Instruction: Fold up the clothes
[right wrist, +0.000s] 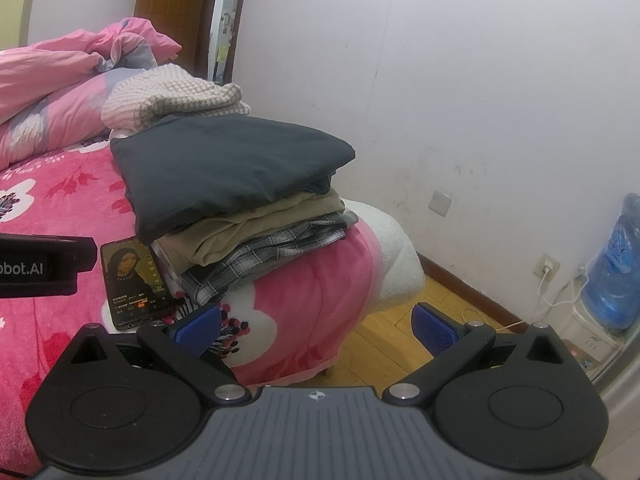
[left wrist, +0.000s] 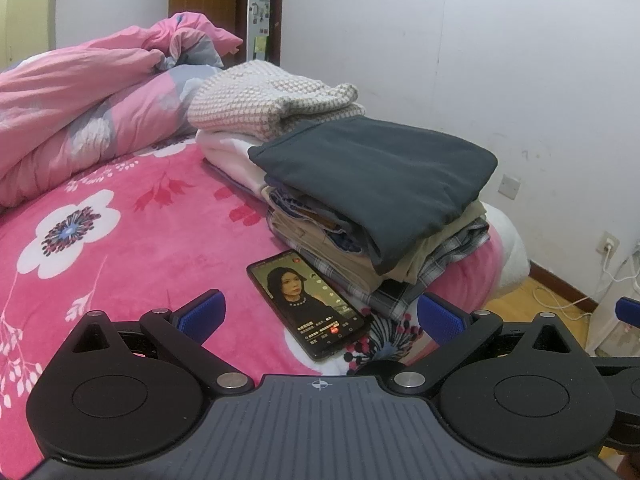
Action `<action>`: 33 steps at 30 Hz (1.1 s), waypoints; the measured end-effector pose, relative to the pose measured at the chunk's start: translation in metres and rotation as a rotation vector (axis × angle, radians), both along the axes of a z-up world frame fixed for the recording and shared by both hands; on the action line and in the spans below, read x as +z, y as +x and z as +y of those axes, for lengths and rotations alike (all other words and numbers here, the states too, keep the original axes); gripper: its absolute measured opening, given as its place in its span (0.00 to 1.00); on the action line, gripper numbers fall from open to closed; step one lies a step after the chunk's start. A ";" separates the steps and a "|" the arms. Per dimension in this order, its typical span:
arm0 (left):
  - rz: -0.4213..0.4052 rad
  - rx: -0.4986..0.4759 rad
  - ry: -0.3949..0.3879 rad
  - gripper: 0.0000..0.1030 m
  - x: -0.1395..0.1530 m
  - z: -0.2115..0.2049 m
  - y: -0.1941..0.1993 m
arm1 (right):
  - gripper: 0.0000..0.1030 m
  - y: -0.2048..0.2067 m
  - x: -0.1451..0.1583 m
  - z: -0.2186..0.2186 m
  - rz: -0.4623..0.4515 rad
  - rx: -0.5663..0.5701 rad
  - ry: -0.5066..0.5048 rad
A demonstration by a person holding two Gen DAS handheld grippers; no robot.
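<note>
Both the left gripper (left wrist: 320,314) and the right gripper (right wrist: 316,326) are wide open and empty, so a bump could tip the folded clothes pile (left wrist: 372,184), mid-frame, onto the phone (left wrist: 310,304).

L gripper (left wrist: 320,316), R gripper (right wrist: 316,322) agape, empty

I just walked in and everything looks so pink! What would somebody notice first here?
Probably the bright pink flowered blanket covering the bed, with a rumpled pink quilt heaped at its far end. Next, the stack of folded clothes near the bed's edge, topped by a dark grey garment, and the lit phone lying on the blanket right beside it. Both grippers, left and right, are open and empty.
</note>
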State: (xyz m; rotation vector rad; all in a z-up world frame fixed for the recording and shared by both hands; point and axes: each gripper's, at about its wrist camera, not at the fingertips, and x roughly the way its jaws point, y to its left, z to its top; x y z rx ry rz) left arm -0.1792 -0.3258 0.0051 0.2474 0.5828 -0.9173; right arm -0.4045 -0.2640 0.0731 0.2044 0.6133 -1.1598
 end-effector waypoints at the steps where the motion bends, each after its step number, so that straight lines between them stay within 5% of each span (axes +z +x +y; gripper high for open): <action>1: 0.000 0.000 0.000 1.00 0.000 0.000 0.000 | 1.00 0.000 0.000 0.000 0.000 0.000 0.000; 33: 0.005 0.007 0.001 1.00 -0.001 0.001 0.000 | 1.00 0.002 -0.001 0.000 0.003 0.004 0.001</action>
